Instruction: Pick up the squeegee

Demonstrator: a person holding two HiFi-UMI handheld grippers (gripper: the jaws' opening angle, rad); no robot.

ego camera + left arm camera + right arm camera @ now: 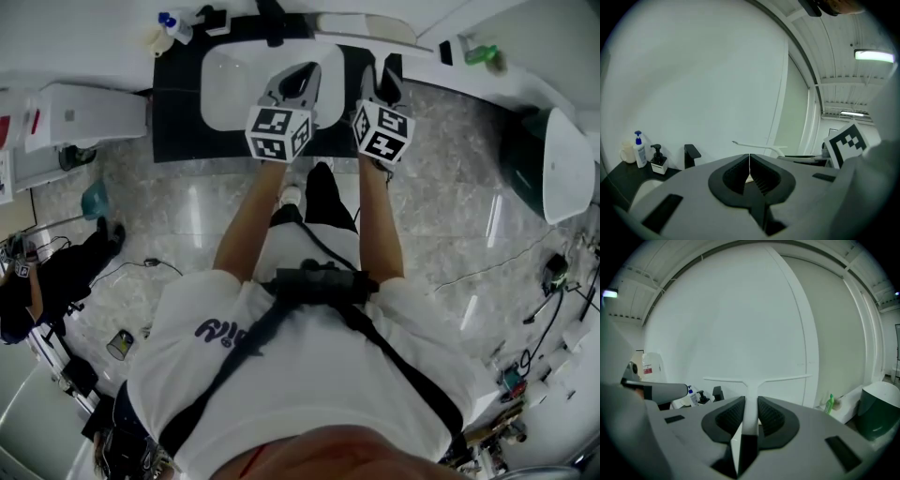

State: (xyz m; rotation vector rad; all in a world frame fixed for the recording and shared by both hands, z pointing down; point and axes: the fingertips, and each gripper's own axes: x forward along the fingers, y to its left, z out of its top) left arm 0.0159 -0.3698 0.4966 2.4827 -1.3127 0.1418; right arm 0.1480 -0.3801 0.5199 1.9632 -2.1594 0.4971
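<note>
Between the right gripper (751,405) jaws, white squeegee (750,385) pinched by its handle, blade crosswise beyond the tips, facing a white wall (740,324), left gripper (749,165) jaws pressed together on nothing, sink (225,84) below.

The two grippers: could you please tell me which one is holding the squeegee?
The right gripper: its fingers clamp the white squeegee by the handle, while the left gripper has its fingers closed together on nothing.
</note>
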